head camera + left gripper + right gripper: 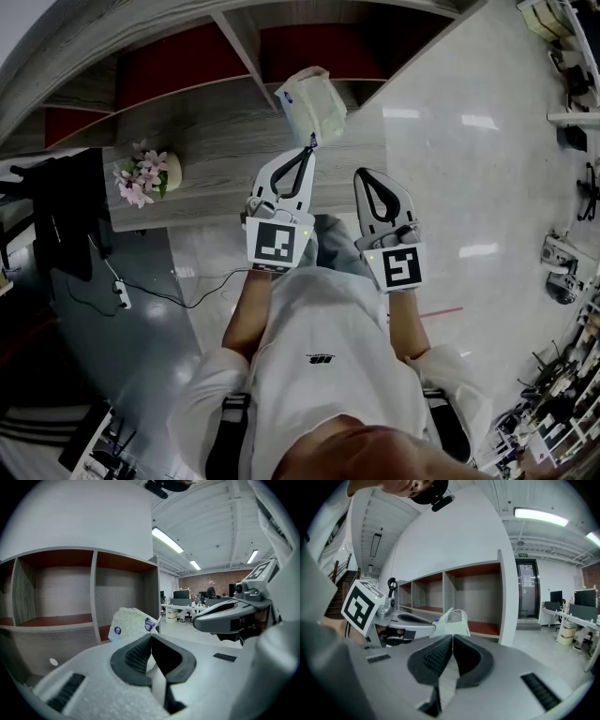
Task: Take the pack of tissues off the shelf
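The pack of tissues (314,101), white plastic with small blue round marks, hangs in front of the wooden shelf (187,66) by its near edge. My left gripper (310,142) is shut on that edge. In the left gripper view the pack (129,623) rises just past the closed jaw tips of that gripper (151,633), before the right-hand compartment. My right gripper (366,174) is beside the left one, a little to its right and lower, shut on nothing. In the right gripper view my own gripper (452,637) has its jaws together, and beyond it the pack (453,619) sits at the tip of the left gripper (433,626).
The shelf's red-backed compartments (61,592) hold nothing I can see. A pot of pink flowers (145,174) stands on the wooden ledge (216,141) at the left. A cable and power strip (122,295) lie on the glossy floor. Desks (187,606) stand far to the right.
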A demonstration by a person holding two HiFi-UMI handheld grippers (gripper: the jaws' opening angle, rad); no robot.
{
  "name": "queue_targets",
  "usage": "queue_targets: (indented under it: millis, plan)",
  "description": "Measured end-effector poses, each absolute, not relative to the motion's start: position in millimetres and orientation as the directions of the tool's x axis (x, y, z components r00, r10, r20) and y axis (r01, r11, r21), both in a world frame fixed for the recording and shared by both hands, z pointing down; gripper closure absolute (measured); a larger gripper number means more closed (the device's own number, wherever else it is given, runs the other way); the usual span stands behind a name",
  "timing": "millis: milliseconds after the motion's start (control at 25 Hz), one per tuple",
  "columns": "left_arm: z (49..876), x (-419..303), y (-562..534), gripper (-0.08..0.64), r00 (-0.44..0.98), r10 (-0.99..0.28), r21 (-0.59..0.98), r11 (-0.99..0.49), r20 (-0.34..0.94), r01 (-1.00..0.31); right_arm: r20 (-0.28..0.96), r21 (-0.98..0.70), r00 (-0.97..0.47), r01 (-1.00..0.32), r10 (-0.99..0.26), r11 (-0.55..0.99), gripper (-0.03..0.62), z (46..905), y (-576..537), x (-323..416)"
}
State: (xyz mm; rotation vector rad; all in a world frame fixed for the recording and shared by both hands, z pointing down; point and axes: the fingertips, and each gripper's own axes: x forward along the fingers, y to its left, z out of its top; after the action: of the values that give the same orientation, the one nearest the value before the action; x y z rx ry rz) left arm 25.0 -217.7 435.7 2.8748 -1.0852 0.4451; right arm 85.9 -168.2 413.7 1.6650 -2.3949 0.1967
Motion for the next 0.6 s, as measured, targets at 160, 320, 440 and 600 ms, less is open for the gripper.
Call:
queue_targets:
  millis: [160, 320, 440, 600]
  plan:
    - [443.6, 23.4, -206.2, 0.532, 0.716, -0.633, -0.059, -0.76, 0.295, -0.647, 0.263, 0.01, -0.333, -0.938, -0.906, 0.348, 0.566, 419.9, -160.3, 84.8]
    - [454.0, 22.1, -197.3, 0.531, 0.717, -0.624, -0.049, -0.764, 0.309, -0.643, 0.271, 0.009, -0.333, -0.937, -0.903, 0.348, 0.566, 427.9, -154.3, 83.5]
    - [463.0, 22.7, -191.6, 0.532, 0.722, -0.614, -0.044, -0.771, 0.32, -0.635, 0.284, 0.009, -0.331, -0.938, -0.9, 0.348, 0.566, 436.4, -150.6, 83.2]
    - [474.8, 27.7, -185.2, 0.531, 0.733, -0.594, -0.056, -0.788, 0.333, -0.613, 0.303, -0.001, -0.323, -0.941, -0.897, 0.339, 0.566, 449.4, -147.7, 85.7]
